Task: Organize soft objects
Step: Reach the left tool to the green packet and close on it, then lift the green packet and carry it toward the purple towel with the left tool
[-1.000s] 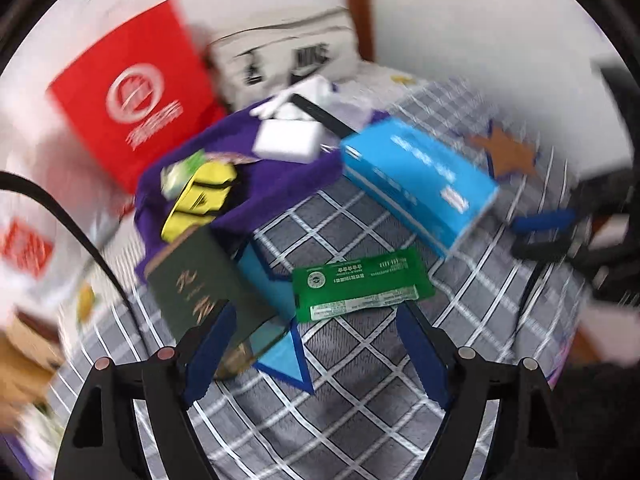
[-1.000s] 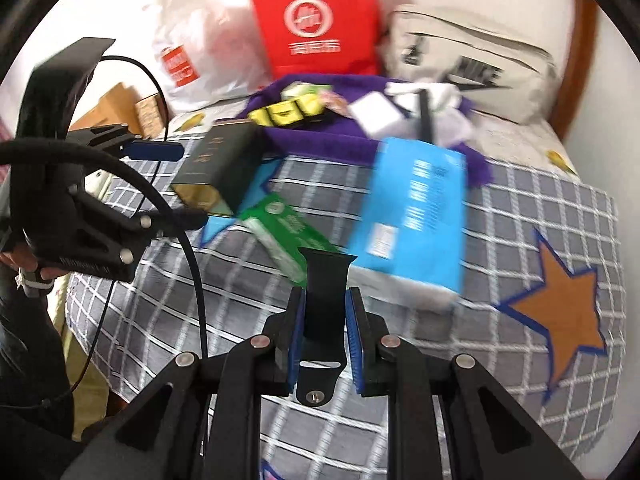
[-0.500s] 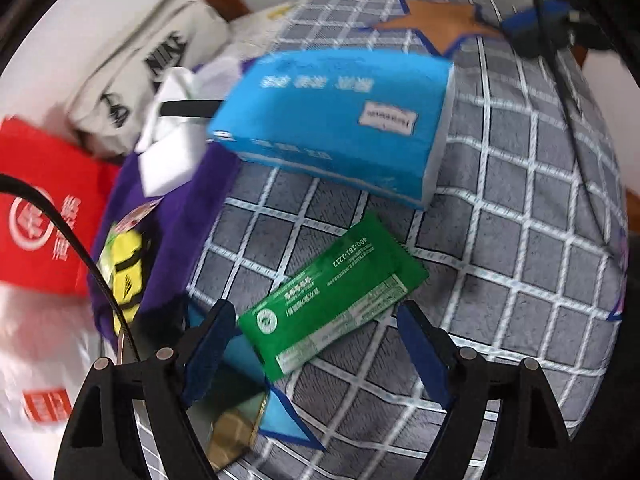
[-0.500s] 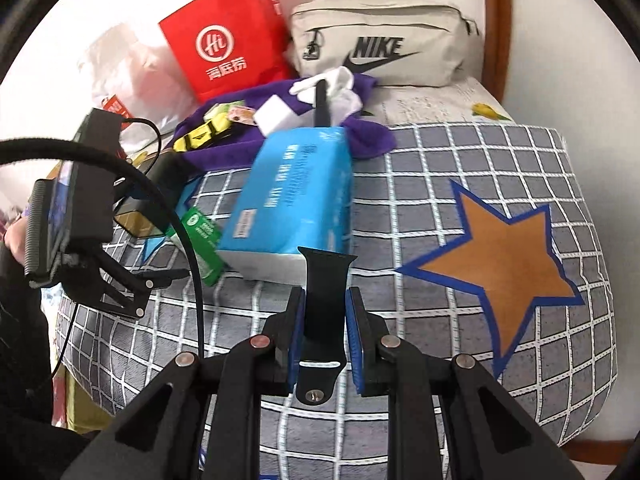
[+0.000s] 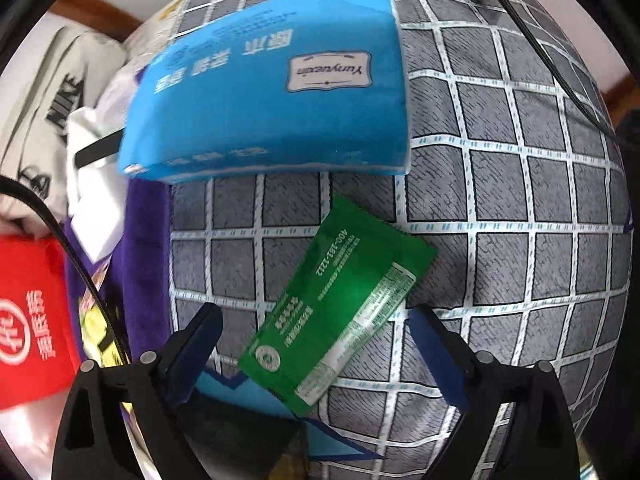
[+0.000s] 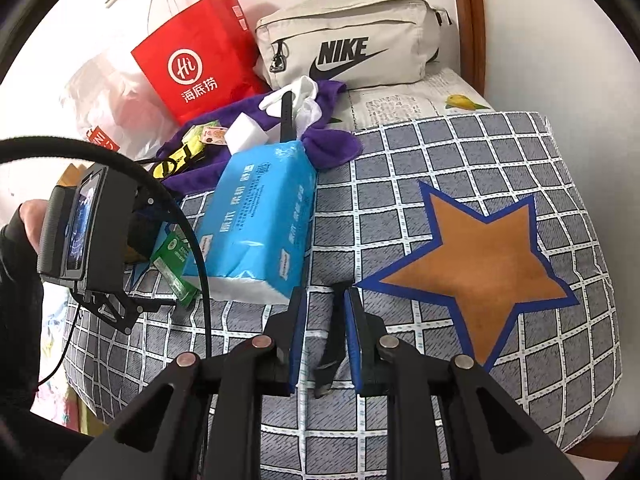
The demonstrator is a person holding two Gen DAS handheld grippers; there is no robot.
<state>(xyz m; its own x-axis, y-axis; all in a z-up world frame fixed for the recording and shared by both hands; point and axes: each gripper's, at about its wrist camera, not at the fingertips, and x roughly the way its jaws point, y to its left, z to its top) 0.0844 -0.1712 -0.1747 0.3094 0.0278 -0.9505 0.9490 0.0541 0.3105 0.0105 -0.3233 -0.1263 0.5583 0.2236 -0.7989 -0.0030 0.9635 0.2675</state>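
Observation:
A green wipes packet point(image 5: 340, 312) lies flat on the checked bedding point(image 5: 520, 200). My left gripper point(image 5: 314, 312) hangs over it pointing steeply down. Its jaws are opening, one finger on each side of the packet, the pads clear of it. A blue tissue pack point(image 5: 272, 96) lies just beyond, shown too in the right wrist view point(image 6: 260, 224) with the green packet point(image 6: 174, 260) to its left. My right gripper point(image 6: 326, 320) is shut on a thin black strap point(image 6: 334, 340), which sits twisted against the right pad, above the bedding near the orange star point(image 6: 480, 264).
A purple cloth point(image 6: 332, 144) behind the tissue pack carries a white block point(image 6: 246, 132), a second black strap point(image 6: 286, 116) and yellow items. A beige Nike bag point(image 6: 352, 40) and a red paper bag point(image 6: 196, 64) stand at the wall. A dark box point(image 5: 240, 432) lies under my left gripper.
My left gripper rolled, came down close over the green packet, and its jaws spread wider. My right gripper shifted right towards the star, and the strap in it twisted edge-on.

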